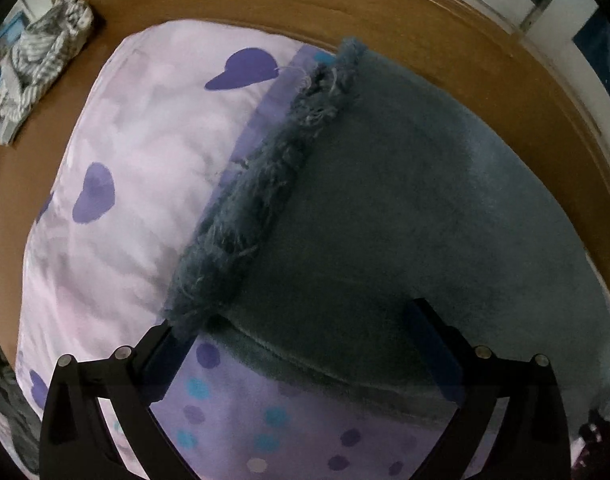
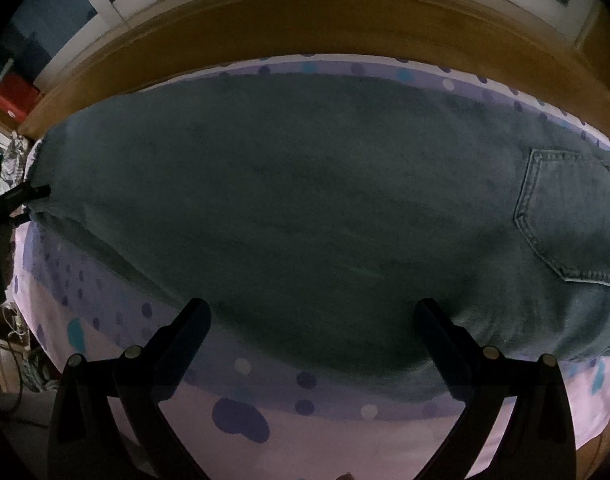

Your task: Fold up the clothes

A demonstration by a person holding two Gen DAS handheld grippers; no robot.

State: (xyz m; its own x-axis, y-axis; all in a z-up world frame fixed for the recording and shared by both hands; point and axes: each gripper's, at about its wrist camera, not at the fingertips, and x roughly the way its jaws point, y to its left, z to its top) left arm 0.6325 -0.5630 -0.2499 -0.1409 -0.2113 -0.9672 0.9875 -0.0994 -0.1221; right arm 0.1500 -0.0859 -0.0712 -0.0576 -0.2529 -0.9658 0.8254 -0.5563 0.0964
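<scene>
A pair of dark blue-grey jeans [image 1: 385, 200] lies flat on a pink and purple spotted bedsheet [image 1: 137, 160]. The frayed leg hem [image 1: 265, 176] runs diagonally in the left wrist view. My left gripper [image 1: 293, 320] is open, its fingers [image 1: 429, 336] wide apart at the hem's near corner, nothing between them. In the right wrist view the jeans [image 2: 305, 200] spread across, with a back pocket [image 2: 569, 216] at the right. My right gripper [image 2: 309, 316] is open over the jeans' near edge. The left gripper [image 2: 25, 194] shows at the far left, at the leg end.
A brown wooden bed frame [image 1: 465, 40] curves round the far side of the sheet; it also shows in the right wrist view [image 2: 305, 28]. A grey and white striped garment [image 1: 41, 64] lies crumpled on the wood at the far left. A red box [image 2: 13, 96] sits beyond the frame.
</scene>
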